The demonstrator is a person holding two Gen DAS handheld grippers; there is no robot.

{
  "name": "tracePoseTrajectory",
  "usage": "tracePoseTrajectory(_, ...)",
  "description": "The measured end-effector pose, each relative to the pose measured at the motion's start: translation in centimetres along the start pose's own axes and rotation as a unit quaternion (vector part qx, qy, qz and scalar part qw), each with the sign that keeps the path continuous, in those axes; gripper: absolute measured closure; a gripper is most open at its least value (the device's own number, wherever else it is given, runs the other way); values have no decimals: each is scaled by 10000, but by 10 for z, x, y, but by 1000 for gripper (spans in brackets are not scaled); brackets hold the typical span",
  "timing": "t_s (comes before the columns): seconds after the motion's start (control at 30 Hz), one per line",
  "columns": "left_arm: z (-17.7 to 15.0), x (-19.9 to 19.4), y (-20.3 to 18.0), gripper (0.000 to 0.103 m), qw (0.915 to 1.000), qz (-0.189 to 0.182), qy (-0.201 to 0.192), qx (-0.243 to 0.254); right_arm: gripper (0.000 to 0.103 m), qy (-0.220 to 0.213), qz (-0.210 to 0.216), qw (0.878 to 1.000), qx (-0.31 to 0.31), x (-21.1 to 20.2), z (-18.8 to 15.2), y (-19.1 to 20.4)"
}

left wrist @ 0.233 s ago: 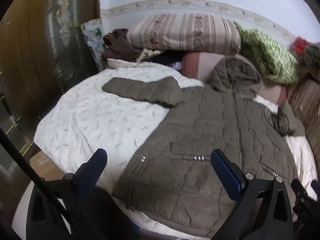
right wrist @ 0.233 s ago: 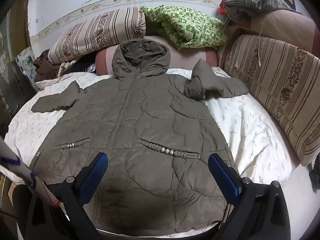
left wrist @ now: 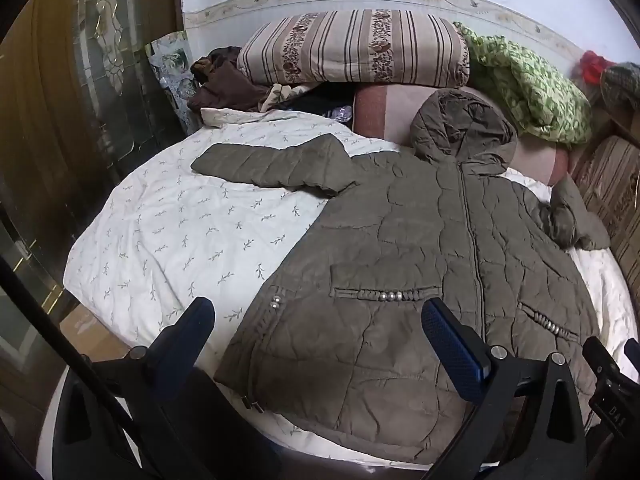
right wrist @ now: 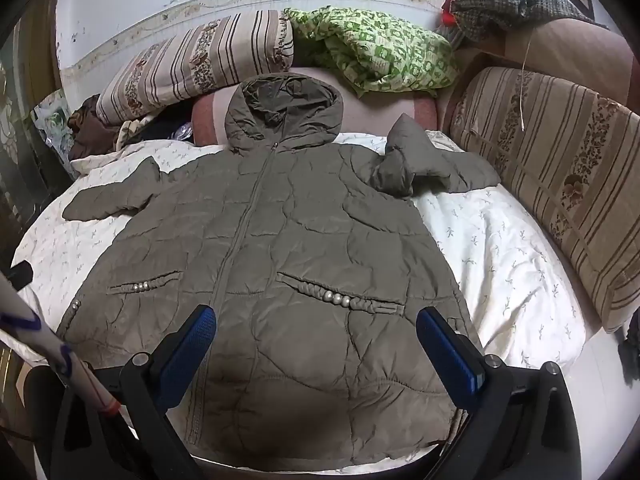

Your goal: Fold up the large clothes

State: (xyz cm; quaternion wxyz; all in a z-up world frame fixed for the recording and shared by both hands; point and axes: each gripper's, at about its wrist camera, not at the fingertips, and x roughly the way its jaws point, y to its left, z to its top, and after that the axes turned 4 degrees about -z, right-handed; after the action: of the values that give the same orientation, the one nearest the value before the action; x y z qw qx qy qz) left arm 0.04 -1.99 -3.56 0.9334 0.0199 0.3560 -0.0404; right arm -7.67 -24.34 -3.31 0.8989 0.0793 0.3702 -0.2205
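Little movement is noted since the earlier frame; both views are shifted only slightly. Olive hooded jacket (right wrist: 280, 280) is laid flat, front up and zipped, on the white sheeted bed (left wrist: 168, 232); left gripper (left wrist: 316, 328) and right gripper (right wrist: 316, 332) are held wide, empty, above its hem; open sheet is seen either side; "DAS" is read at the left view's corner.

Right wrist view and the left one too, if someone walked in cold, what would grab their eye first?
First the big olive quilted jacket, spread front-up and zipped across the white leaf-print quilt, its hood toward the wall and one sleeve bunched up. Then the bright green patterned blanket heaped behind it beside a striped cushion. In front, both the left gripper and the right gripper hang open over the jacket's hem.
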Motion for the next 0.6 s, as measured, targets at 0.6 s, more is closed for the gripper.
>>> tracePoseTrajectory(0.6, 6, 16, 7, 0, 9977, -291, 549, -285, 1, -214, 110, 9994, -253, 6, -8, 8)
